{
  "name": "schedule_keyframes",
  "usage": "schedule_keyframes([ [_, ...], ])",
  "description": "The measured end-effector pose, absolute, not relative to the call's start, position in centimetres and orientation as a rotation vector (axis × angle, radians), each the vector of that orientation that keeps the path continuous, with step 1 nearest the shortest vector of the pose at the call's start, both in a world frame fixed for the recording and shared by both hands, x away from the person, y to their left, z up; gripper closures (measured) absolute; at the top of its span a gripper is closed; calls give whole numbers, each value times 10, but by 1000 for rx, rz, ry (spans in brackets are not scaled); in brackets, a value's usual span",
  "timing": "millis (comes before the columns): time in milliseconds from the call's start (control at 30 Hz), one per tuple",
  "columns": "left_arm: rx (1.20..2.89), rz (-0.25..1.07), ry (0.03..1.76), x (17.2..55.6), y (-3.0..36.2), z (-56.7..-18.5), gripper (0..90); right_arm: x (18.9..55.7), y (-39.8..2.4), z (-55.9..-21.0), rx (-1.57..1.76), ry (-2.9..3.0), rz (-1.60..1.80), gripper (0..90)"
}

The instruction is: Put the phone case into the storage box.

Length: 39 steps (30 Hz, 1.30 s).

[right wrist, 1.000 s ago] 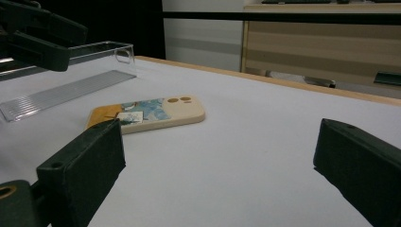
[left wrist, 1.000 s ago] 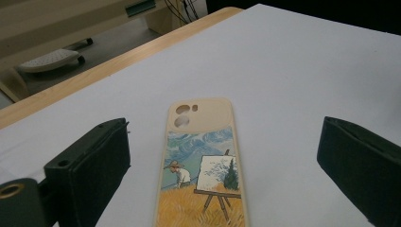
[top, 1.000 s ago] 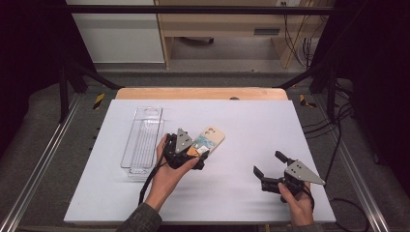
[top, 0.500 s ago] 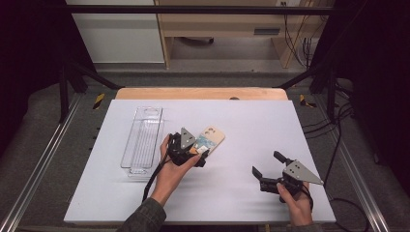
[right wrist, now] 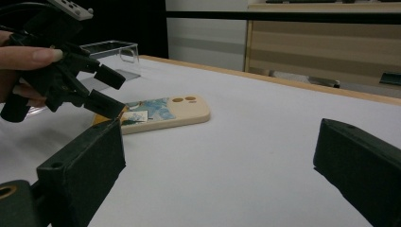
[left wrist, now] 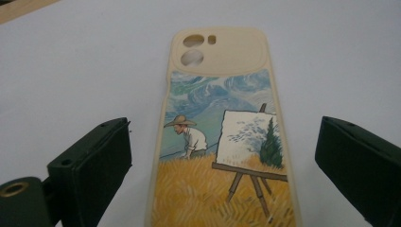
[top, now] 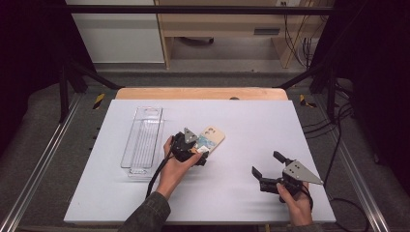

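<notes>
Phone case (left wrist: 222, 142) bottom cut off, jaws astride

Left gripper (top: 199, 155) jaws spread wide, low at table (hand gripping handle); right gripper (top: 268, 164) open, idle.

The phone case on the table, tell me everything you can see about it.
The phone case is cream-coloured, looks like soft plastic, with camera cutouts at its far end and a printed painting: a straw-hatted painter, an easel, a yellow field, a swirling blue sky. It lies flat, printed side up, on the white table. The left gripper straddles its near end, jaws open on either side, not touching it.
</notes>
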State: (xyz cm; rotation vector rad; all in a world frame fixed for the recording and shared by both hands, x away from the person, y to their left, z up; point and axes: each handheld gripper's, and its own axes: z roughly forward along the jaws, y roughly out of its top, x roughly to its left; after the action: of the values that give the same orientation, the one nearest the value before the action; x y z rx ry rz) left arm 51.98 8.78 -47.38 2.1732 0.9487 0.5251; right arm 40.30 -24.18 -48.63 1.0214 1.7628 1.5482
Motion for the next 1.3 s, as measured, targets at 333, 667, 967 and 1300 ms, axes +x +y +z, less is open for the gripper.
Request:
schedule_keyframes([
  [333, 2229, 482, 966, 527, 85, -479, 45, 403, -242, -486, 1016, 1762, 1553, 29],
  [667, 2258, 478, 977, 531, 85, -483, 45, 403, -242, -486, 1025, 1756, 1573, 29],
  [967, 2247, 449, 998, 535, 85, -483, 43, 403, -240, -486, 1020, 1766, 1579, 29],
  [1300, 2271, 401, 1018, 538, 82, -488, 39, 403, -240, -486, 1018, 1769, 1583, 29],
])
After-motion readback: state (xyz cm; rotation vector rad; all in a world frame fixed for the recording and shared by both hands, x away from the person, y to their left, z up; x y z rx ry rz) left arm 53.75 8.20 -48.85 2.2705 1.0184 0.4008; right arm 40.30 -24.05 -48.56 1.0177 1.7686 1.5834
